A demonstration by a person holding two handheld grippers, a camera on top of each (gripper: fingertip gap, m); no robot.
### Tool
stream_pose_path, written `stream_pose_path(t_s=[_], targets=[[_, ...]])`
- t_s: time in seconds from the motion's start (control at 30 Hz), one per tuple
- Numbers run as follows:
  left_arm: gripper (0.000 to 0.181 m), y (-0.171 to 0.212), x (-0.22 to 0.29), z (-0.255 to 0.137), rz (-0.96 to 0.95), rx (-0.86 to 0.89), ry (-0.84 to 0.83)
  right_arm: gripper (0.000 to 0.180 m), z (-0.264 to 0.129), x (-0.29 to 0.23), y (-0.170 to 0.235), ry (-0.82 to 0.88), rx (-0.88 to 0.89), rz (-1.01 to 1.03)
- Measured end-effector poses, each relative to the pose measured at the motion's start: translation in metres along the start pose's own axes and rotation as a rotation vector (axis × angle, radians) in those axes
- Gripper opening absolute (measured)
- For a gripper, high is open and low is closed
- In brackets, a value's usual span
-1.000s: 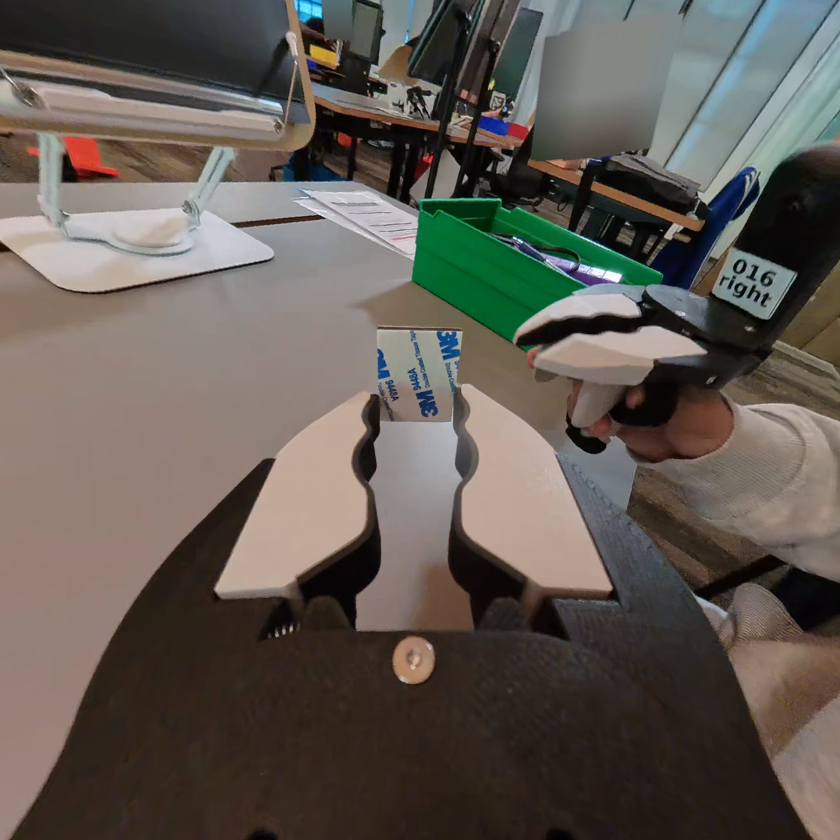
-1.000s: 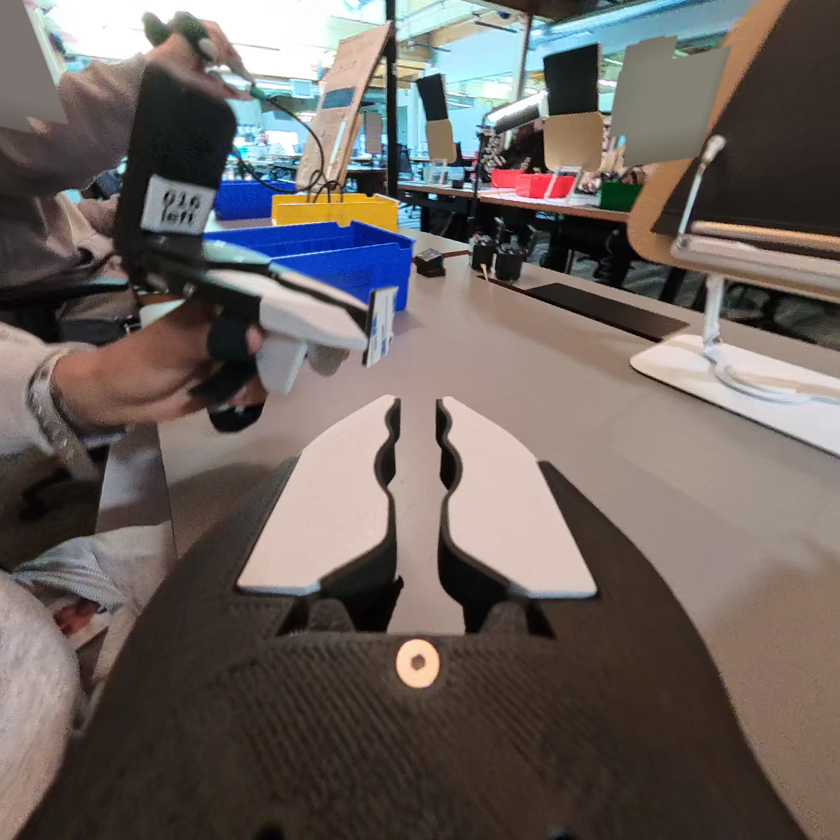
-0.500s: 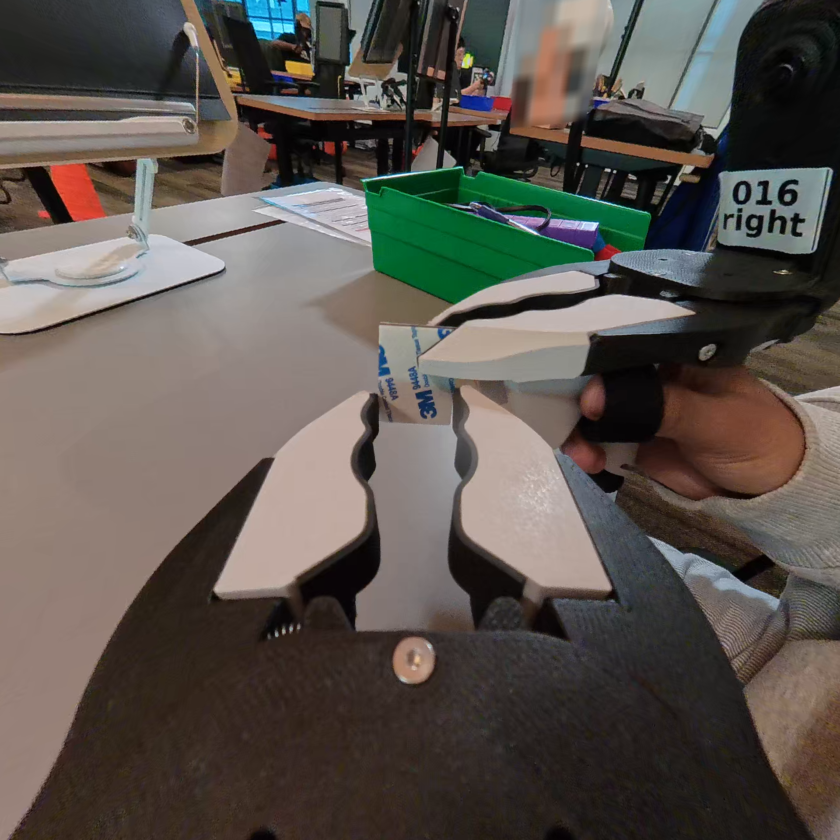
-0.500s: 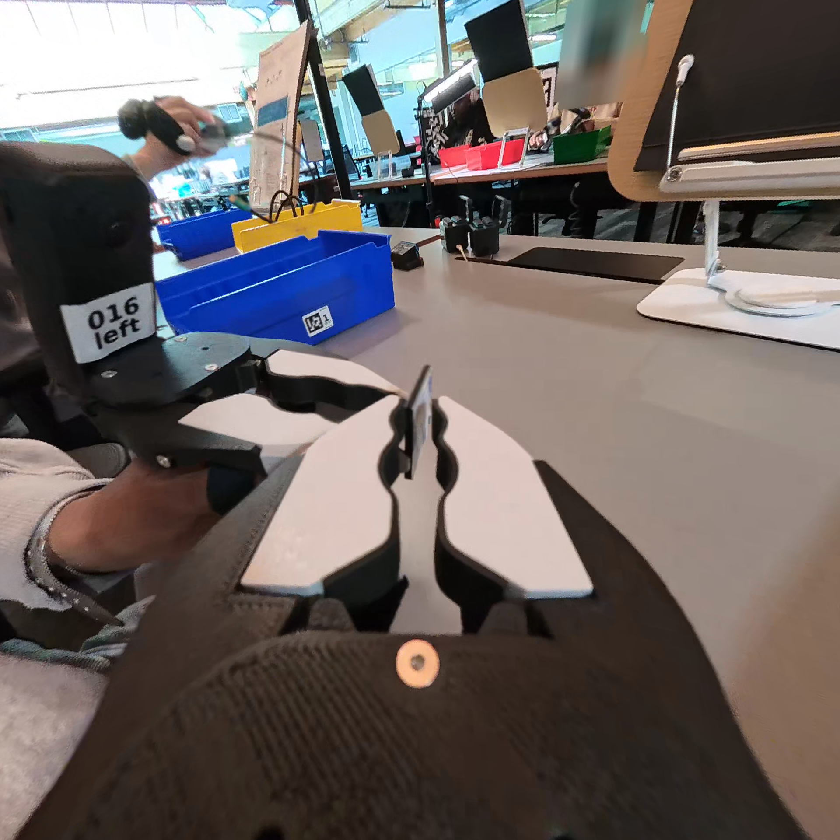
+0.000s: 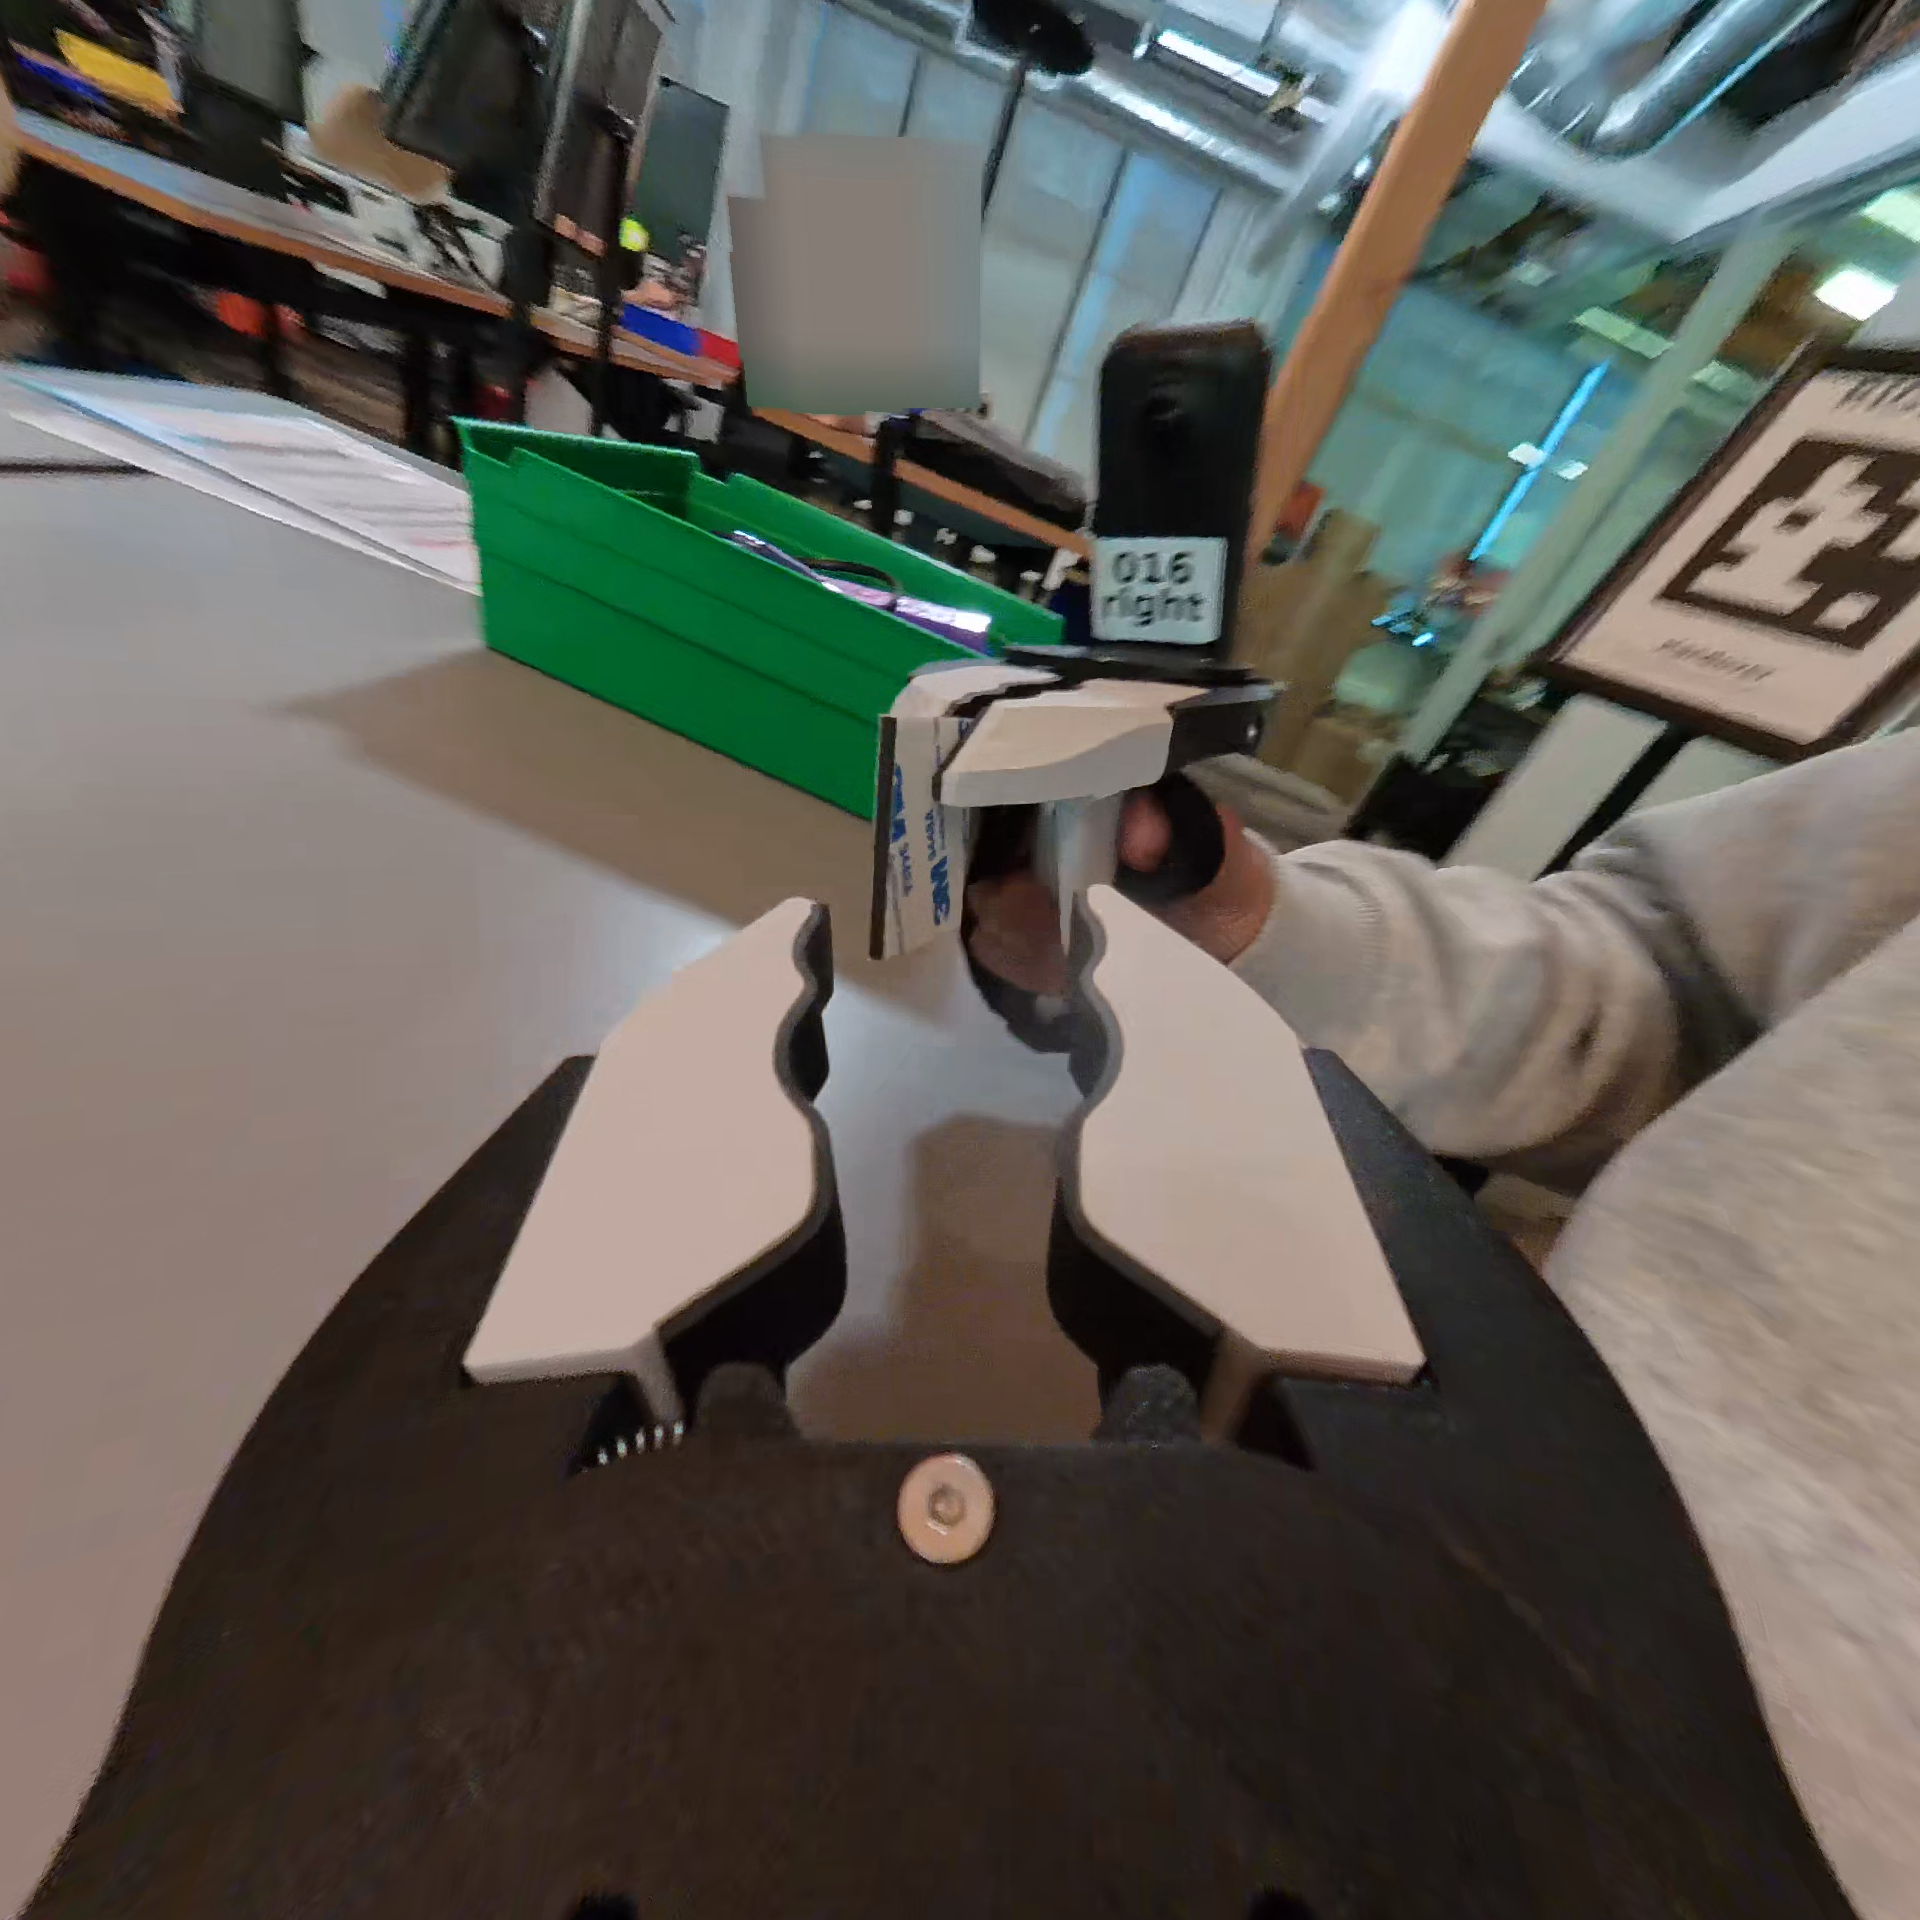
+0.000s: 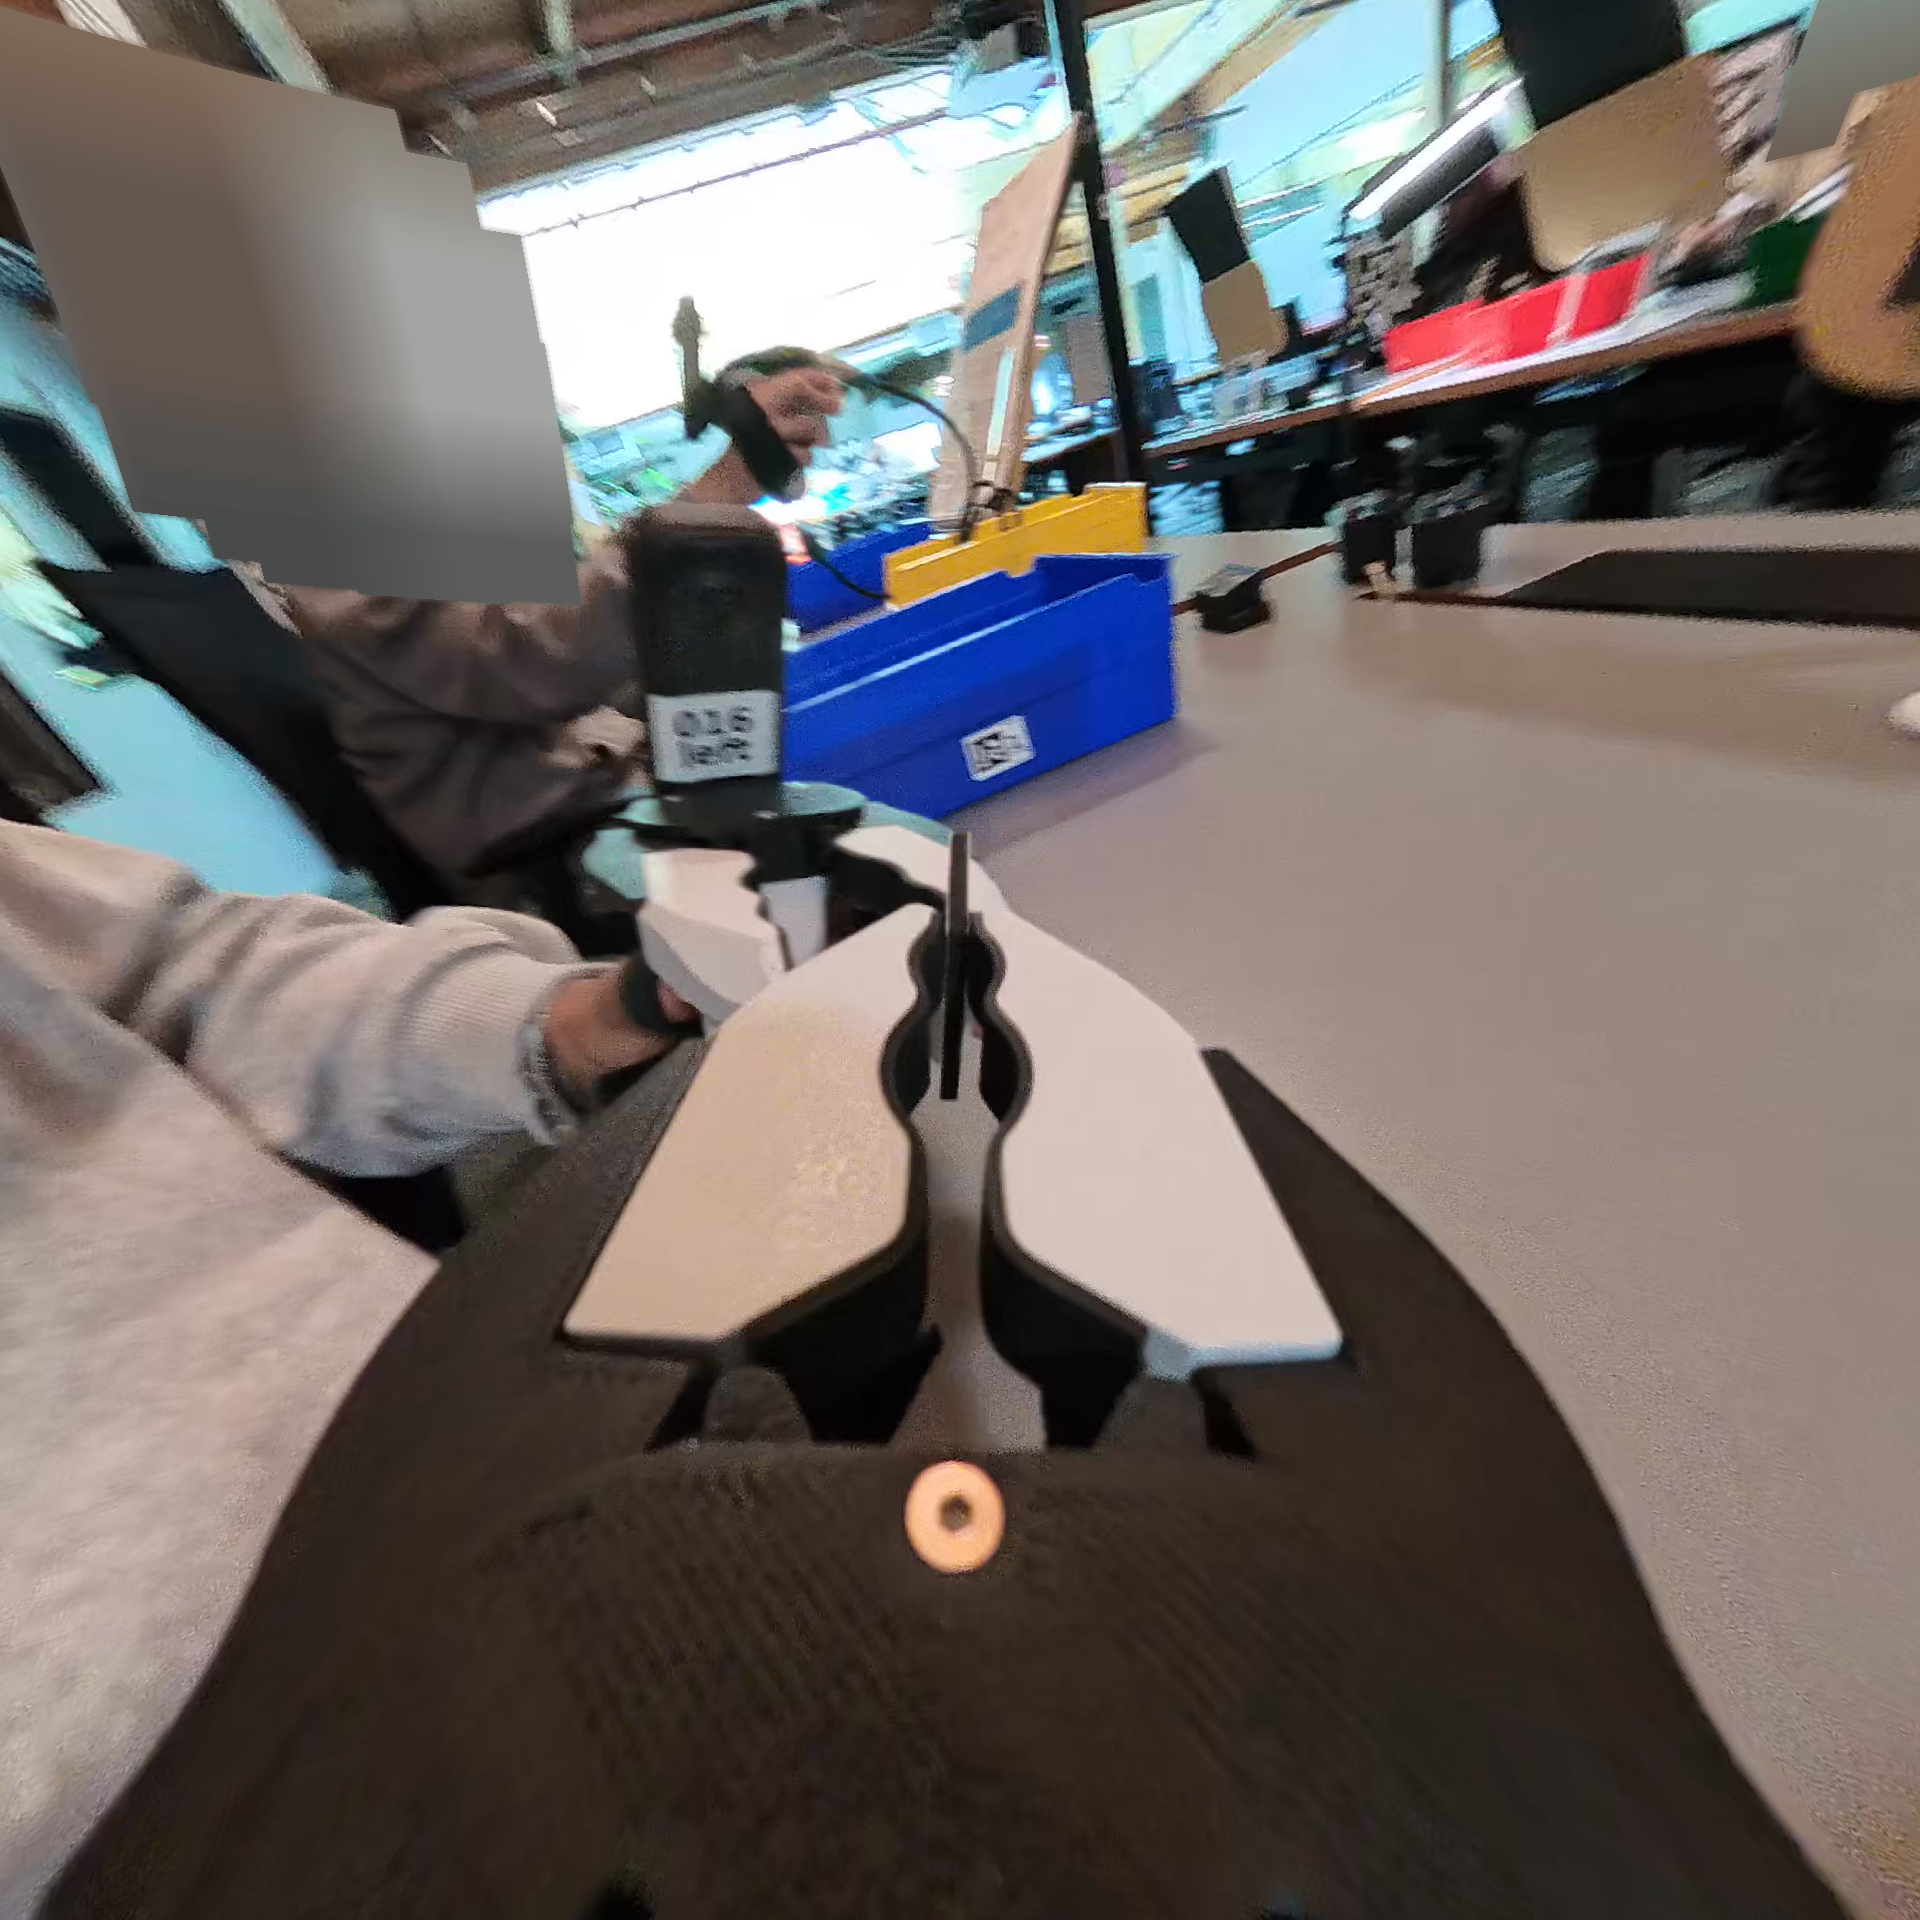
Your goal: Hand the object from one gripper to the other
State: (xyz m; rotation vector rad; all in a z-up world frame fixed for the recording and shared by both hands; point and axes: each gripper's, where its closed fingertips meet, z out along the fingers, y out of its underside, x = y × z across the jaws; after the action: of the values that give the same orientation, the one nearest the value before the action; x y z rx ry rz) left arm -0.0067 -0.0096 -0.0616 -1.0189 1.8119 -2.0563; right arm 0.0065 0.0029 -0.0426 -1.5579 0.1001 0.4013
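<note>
The left gripper has its fingers spread, empty. Just beyond them, the right gripper pinches the top of a flat adhesive pad, white-backed with blue print, above the grey tabletop. A green bin sits behind.

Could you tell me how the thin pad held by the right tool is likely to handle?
The pad hangs straight below the right tool, so it is probably fairly stiff. It looks thin and light. Its glossy liner may be slippery, and only its top is pinched.
</note>
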Motion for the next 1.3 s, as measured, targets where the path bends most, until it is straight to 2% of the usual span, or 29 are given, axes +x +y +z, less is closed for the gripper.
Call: stream_pose_path(t_s=[0.07,0.23,0.5,0.6,0.7,0.87,0.97,1.1,1.23,1.3], targets=[[0.043,-0.002,0.002,0.000,-0.065,0.026,0.044,0.004,0.001,-0.006,0.000,-0.067,0.013,0.073],[0.015,-0.003,0.005,-0.005,-0.165,0.036,0.133,0.004,0.003,-0.012,0.004,-0.095,-0.016,0.058],[0.005,-0.001,0.006,-0.006,-0.302,0.032,0.211,0.009,0.007,-0.010,0.010,-0.054,-0.048,0.000],[0.005,-0.003,0.001,-0.009,-0.350,0.048,0.207,0.031,0.006,-0.003,0.002,0.002,0.002,-0.091],[0.005,-0.007,-0.006,-0.013,-0.447,0.087,0.216,0.055,0.005,-0.003,0.001,0.036,0.000,-0.265],[0.005,-0.009,-0.015,-0.020,-0.647,0.128,0.281,0.075,0.012,-0.008,0.017,0.082,-0.096,-0.597],[0.005,-0.005,-0.013,-0.018,-0.683,0.103,0.302,0.076,0.017,-0.010,0.028,0.094,-0.158,-0.711],[0.005,0.000,-0.005,-0.014,-0.680,0.051,0.330,0.075,0.019,-0.010,0.032,0.101,-0.175,-0.763],[0.005,0.004,0.001,-0.011,-0.691,0.021,0.360,0.069,0.017,-0.013,0.030,0.081,-0.161,-0.751],[0.005,0.004,0.002,-0.010,-0.696,0.017,0.371,0.059,0.016,-0.014,0.031,0.070,-0.164,-0.753]])
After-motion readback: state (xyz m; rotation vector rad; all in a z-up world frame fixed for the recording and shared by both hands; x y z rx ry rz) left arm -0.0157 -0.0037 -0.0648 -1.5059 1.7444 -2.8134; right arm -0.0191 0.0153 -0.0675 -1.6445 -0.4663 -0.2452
